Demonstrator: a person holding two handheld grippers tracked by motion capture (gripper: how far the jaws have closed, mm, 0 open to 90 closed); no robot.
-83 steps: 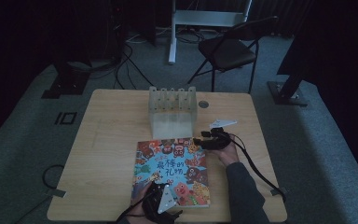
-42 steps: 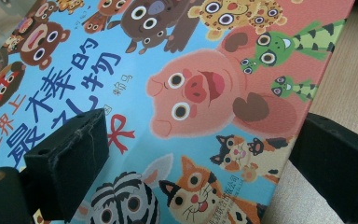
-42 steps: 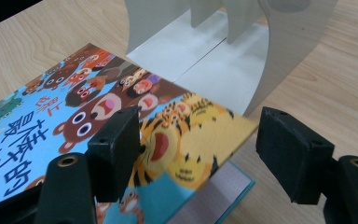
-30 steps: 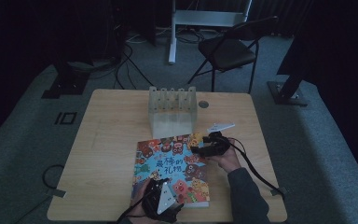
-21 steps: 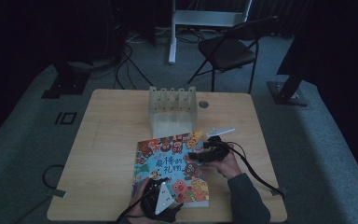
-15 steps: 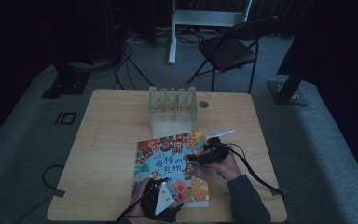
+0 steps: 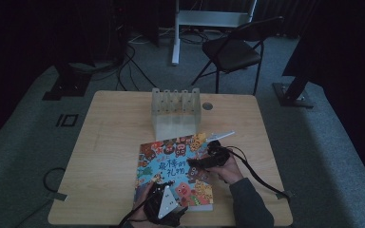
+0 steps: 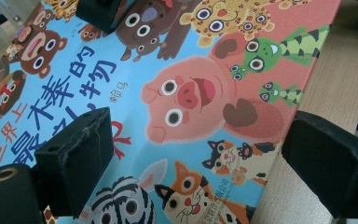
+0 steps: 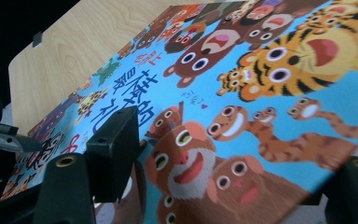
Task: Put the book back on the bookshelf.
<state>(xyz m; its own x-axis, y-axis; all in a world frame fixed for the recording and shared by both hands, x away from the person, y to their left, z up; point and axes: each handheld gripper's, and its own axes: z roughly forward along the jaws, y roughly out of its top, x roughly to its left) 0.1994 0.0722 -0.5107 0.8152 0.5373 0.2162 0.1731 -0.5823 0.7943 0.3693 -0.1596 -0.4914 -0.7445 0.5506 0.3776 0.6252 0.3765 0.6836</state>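
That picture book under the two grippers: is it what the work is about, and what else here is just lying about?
In use:
- picture book
- left gripper, open over the book's near corner
- right gripper, open at its right edge

Lying about:
- clear slotted rack
- folding chair
- floor cables
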